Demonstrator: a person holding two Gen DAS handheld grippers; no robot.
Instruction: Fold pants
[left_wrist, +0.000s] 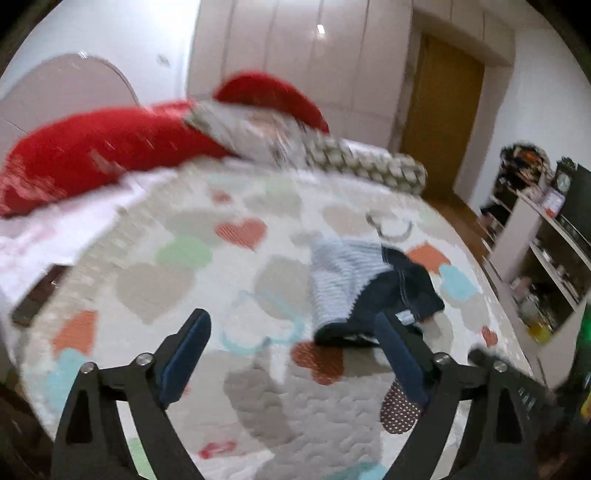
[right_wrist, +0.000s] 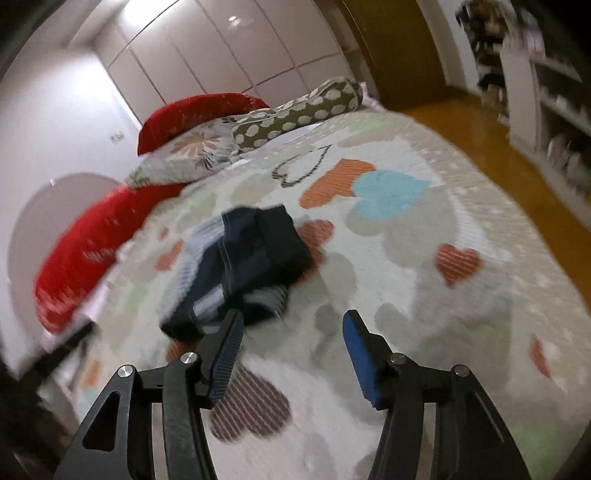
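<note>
On the heart-patterned bedspread (left_wrist: 177, 280) the pants (left_wrist: 373, 291) lie bunched ahead of us, untouched. Our left gripper (left_wrist: 291, 354) and right gripper (right_wrist: 291, 350) hang empty, jaws spread. We judge folding not yet begun: next, pinch the waistband and spread them flat.

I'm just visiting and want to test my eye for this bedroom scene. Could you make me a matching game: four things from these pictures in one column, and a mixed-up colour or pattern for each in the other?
Things:
1. bolster pillow
2. folded pants
3. bedspread
4. door

Descriptions:
A. dark navy with a pale striped lining
B. plain yellow-brown wood
C. olive green with white spots
D. white with coloured hearts

Pairs: 1-C, 2-A, 3-D, 4-B
</note>
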